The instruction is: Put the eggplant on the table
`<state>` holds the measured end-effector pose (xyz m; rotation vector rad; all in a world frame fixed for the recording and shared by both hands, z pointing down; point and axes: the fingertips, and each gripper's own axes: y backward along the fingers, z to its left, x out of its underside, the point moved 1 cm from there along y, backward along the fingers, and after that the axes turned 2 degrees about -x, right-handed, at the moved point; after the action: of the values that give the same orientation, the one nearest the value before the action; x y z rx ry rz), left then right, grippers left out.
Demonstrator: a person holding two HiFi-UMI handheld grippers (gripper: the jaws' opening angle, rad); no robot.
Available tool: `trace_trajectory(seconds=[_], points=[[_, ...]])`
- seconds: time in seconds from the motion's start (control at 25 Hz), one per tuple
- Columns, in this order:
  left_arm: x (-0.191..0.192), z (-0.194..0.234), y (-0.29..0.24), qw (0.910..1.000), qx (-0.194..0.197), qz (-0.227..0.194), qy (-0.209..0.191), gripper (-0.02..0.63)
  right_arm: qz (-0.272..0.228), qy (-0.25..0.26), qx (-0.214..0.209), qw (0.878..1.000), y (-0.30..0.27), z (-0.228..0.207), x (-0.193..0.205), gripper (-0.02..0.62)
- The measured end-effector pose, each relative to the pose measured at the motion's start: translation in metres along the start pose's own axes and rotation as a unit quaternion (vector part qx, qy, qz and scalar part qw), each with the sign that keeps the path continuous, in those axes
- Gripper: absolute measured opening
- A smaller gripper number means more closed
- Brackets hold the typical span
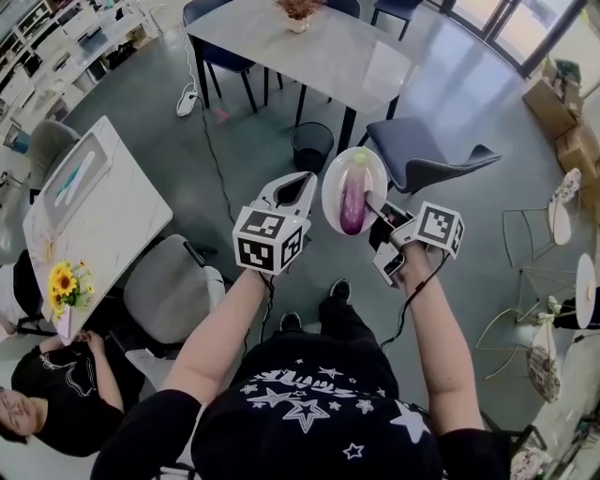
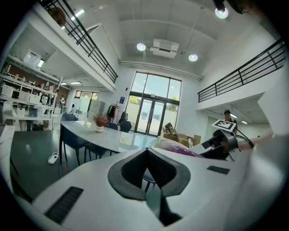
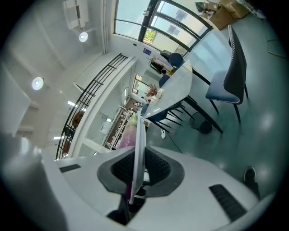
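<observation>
A purple eggplant (image 1: 353,202) with a pale green cap lies on a white plate (image 1: 333,178), held up in the air in front of me. My right gripper (image 1: 377,212) is shut on the plate's near right rim. In the right gripper view the plate (image 3: 138,144) runs edge-on between the jaws, with the eggplant (image 3: 127,134) a pink blur behind it. My left gripper (image 1: 305,182) hangs just left of the plate, shut, with nothing between its pads (image 2: 135,169). In the left gripper view the eggplant (image 2: 179,148) shows past the jaws to the right.
A grey marble table (image 1: 319,52) with a flower pot (image 1: 298,13) stands ahead. Dark blue chairs (image 1: 422,155) and a black bin (image 1: 312,145) stand near it. At the left are a white table (image 1: 112,202) with sunflowers (image 1: 66,284), a grey chair (image 1: 169,291) and a seated person (image 1: 56,394).
</observation>
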<state>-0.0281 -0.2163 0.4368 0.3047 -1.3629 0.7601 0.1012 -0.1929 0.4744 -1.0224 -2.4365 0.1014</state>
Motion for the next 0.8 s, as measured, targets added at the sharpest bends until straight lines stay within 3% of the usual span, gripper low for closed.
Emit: trace_trajectory(seconds=[0.24,0.48,0.68,0.8], points=[[-0.016,0.053,-0.024,0.9997,-0.026,-0.002,-0.007,0.008,0.015,0.015,-0.004,1.000,-0.062,0.003,-0.029,0.035],[-0.033,0.058,-0.067,0.9988,-0.046,-0.014,-0.010,0.008,0.039,0.032,-0.016,0.999,-0.080,-0.009,-0.078,0.035],[-0.022,-0.023,0.032,0.9989,-0.034,-0.025,-0.018,0.008,0.037,0.028,-0.024,0.999,0.013,0.036,0.000,0.035],[-0.012,-0.030,0.040,0.9986,-0.039,-0.026,-0.024,0.008,0.047,0.018,-0.028,0.998,0.020,0.029,0.015,0.035]])
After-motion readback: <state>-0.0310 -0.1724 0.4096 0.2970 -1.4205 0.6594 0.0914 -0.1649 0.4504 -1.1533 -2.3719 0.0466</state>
